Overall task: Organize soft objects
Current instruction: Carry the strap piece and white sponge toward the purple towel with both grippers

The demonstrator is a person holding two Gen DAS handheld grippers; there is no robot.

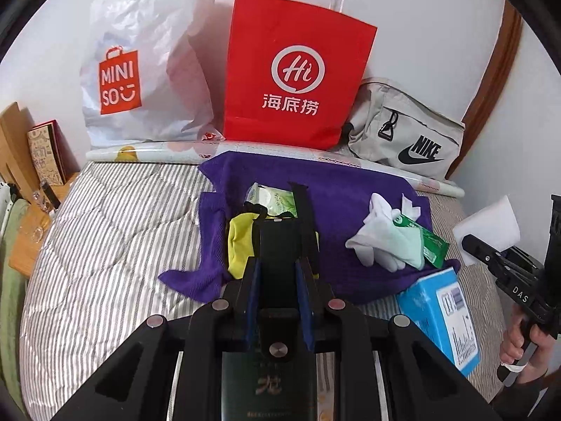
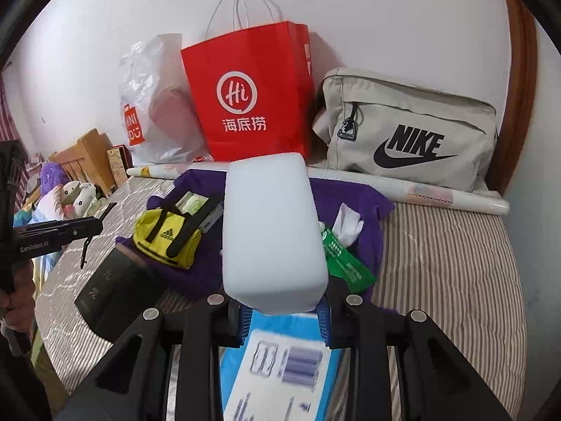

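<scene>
The bed had a grey-and-white striped quilt [image 1: 105,245] with a purple towel [image 1: 350,182] spread across the middle. A rolled sheet of patterned paper [image 2: 438,193] lay along the wall edge, and a blue box [image 1: 438,315] sat on the quilt just off the towel's near corner

White sponge block [image 2: 273,231] clamped upright in right tongs.

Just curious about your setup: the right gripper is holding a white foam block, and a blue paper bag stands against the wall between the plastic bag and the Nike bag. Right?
Nearly. The paper bag is red, not blue, as the right wrist view shows. The rest holds.
</scene>
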